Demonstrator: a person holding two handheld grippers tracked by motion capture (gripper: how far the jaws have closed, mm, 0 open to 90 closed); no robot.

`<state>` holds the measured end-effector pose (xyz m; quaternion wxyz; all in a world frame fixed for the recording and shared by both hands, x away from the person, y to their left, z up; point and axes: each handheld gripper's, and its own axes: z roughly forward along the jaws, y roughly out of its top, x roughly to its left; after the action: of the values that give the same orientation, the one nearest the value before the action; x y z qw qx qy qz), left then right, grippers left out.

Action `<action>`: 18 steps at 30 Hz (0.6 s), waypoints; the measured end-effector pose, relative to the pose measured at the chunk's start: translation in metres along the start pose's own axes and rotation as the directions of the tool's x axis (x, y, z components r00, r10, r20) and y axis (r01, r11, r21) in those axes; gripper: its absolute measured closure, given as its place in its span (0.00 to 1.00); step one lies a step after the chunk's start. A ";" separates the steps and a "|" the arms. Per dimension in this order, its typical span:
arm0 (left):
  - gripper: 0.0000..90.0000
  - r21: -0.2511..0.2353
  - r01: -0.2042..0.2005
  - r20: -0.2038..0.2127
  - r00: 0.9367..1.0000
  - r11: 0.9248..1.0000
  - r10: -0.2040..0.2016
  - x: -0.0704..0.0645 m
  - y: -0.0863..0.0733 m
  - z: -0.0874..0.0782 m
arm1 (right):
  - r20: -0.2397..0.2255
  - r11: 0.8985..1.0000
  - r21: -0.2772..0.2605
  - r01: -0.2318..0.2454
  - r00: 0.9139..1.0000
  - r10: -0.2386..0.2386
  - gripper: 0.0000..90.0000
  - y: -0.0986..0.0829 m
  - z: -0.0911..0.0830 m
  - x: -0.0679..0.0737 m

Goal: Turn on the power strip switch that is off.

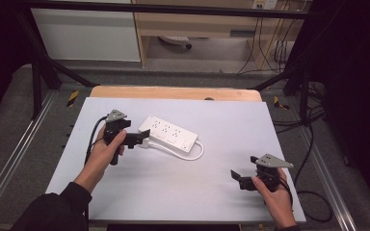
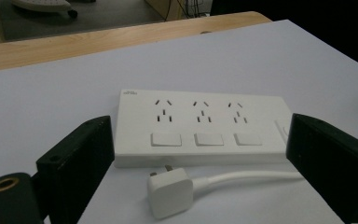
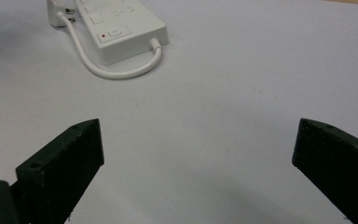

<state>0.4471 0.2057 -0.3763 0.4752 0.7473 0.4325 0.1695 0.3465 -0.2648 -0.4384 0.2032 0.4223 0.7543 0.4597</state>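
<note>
A white power strip (image 1: 169,133) (image 2: 200,128) (image 3: 121,28) with three sockets and three switches lies on the white table top. Its white cord (image 1: 192,155) (image 3: 116,70) loops round to a white plug (image 2: 170,191) (image 1: 145,143) that lies loose on the table beside the strip's long side. My left gripper (image 1: 138,137) (image 2: 200,168) is open, its jaws standing either side of the plug without touching it. My right gripper (image 1: 237,177) (image 3: 198,161) is open over bare table at the front right, far from the strip.
The white table top (image 1: 183,187) rests on a wooden board (image 1: 173,92) that shows at the far edge. Black frame posts (image 1: 36,77) stand at the back corners. Cables (image 1: 313,192) trail over the floor on the right.
</note>
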 end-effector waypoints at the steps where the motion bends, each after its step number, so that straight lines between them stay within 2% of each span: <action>1: 0.09 -0.004 0.000 0.001 1.000 1.000 0.000 0.000 0.000 -0.002 | -0.002 1.000 -0.001 0.000 1.000 0.000 0.03 0.000 0.000 0.000; 11: 0.09 -0.017 -0.006 0.013 1.000 1.000 0.006 -0.001 -0.011 -0.024 | -0.001 1.000 -0.001 -0.002 1.000 0.002 0.03 0.000 0.000 -0.001; 18: 0.09 -0.051 0.012 0.020 1.000 0.999 -0.011 0.001 -0.024 -0.049 | -0.005 1.000 -0.002 -0.005 1.000 0.005 0.03 0.000 0.001 -0.001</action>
<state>0.4039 0.2383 -0.3730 0.4994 0.7339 0.4277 0.1705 0.3483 -0.2653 -0.4390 0.2007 0.4228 0.7534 0.4618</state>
